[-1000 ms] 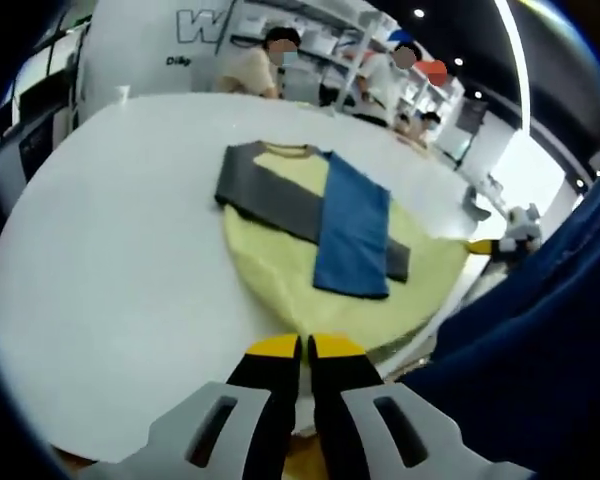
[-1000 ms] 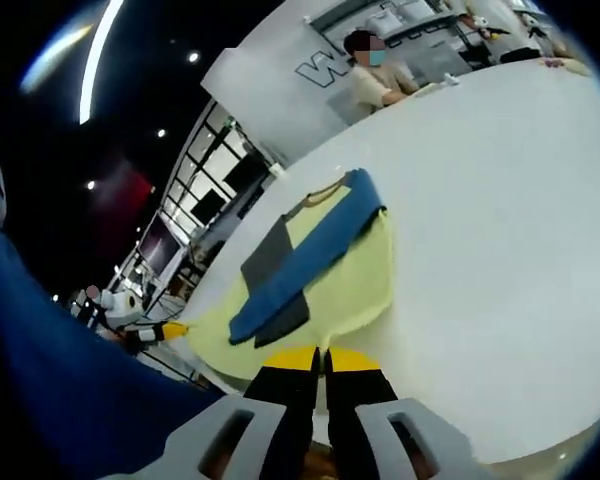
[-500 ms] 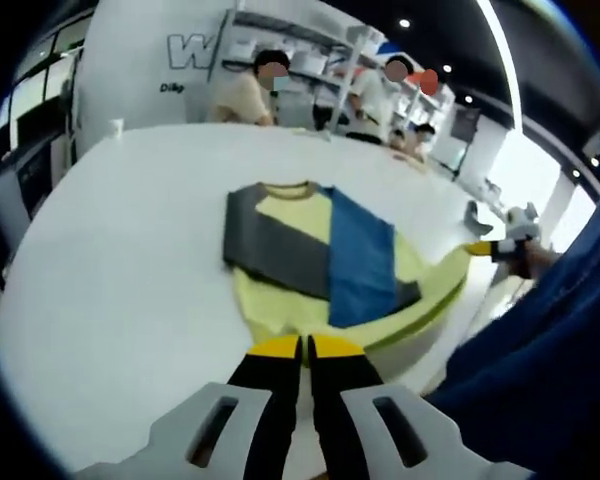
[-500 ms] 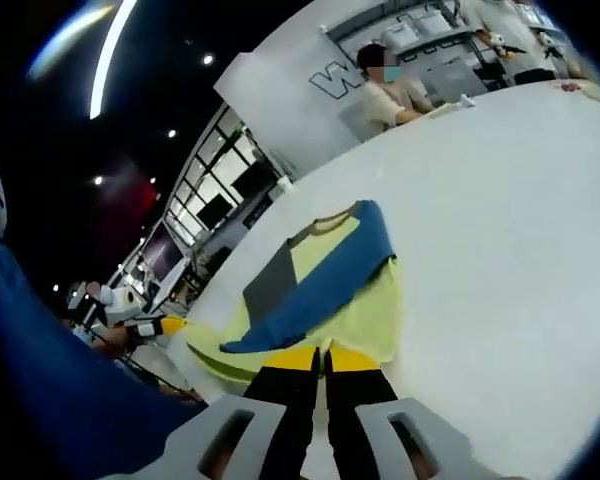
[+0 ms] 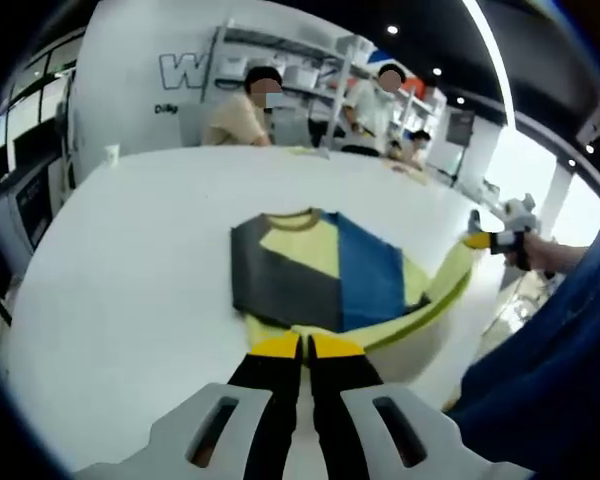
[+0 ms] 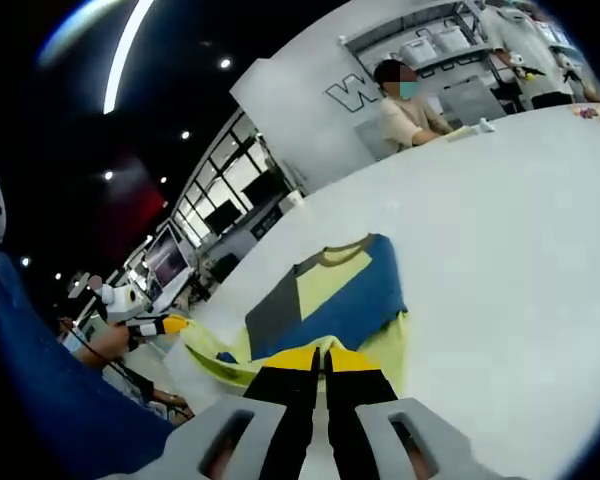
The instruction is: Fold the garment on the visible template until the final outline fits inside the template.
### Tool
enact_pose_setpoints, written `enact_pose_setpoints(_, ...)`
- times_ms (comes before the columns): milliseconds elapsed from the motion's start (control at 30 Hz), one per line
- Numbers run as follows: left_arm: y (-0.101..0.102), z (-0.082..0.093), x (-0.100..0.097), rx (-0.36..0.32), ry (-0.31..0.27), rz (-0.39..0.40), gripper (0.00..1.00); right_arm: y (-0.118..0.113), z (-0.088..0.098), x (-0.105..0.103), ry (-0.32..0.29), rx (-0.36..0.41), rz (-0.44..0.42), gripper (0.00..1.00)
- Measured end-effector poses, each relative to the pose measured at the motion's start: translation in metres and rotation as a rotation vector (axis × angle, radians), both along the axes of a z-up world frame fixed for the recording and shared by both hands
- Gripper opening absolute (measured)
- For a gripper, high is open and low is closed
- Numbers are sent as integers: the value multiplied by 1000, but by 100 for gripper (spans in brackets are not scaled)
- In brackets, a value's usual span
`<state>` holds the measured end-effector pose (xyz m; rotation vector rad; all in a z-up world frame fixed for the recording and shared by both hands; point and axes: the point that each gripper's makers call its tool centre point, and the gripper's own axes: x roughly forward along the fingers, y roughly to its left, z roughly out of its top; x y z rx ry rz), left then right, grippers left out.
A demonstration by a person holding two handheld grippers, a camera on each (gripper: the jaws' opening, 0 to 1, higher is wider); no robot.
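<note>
Left gripper view: the yellow-tipped black left gripper (image 5: 306, 347) has its jaws pressed together, and the near hem of the pale yellow knit garment with one grey sleeve and one blue sleeve (image 5: 320, 272) runs right at the tips, so it looks pinched on that hem, though the contact itself is hard to see. The garment lies on the big round white table (image 5: 130, 260), both sleeves folded across the chest, the yellow collar on the side away from the gripper. To the garment's right, the right gripper (image 5: 485, 239) in the person's hand holds the hem edge lifted off the table. A dark blue sleeve (image 5: 540, 370) sits right of that. Beyond the garment, people sit at the table's far edge.

Right gripper view: the yellow-tipped black right gripper (image 6: 321, 359) also has jaws together, with the garment (image 6: 330, 297) hem bunched at the tips. The left gripper (image 6: 155, 325) shows left of the garment, gripping the raised yellow edge.
</note>
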<state>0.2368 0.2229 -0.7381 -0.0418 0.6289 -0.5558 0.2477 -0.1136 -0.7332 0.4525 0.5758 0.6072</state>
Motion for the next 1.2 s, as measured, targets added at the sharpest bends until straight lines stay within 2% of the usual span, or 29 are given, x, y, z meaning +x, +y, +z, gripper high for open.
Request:
enact_pose_setpoints(167,1,9,19,0,-30,0,0,4,8,17,-26,-6,6,0)
enact_pose_setpoints(367,10,14,43,-15,-65,17,0,1,13,51,-53,-8,-17,0)
enact_pose_setpoints(567,14,20,68,-24,-84,31,0,2,19,76,-74,-20,-35,0)
enact_pose_setpoints(667,15,20,82,-26,-87,35,0,2,19,89,-84,-28,-44,0)
enact_pose_setpoints(767,16,19,87,-16,-88,30,0,4,18,93,-83,-28,-47,0)
enact_pose_setpoints(1200,12,11,128,-8,-78,27,0,1,8,135,-62,-44,-73,0)
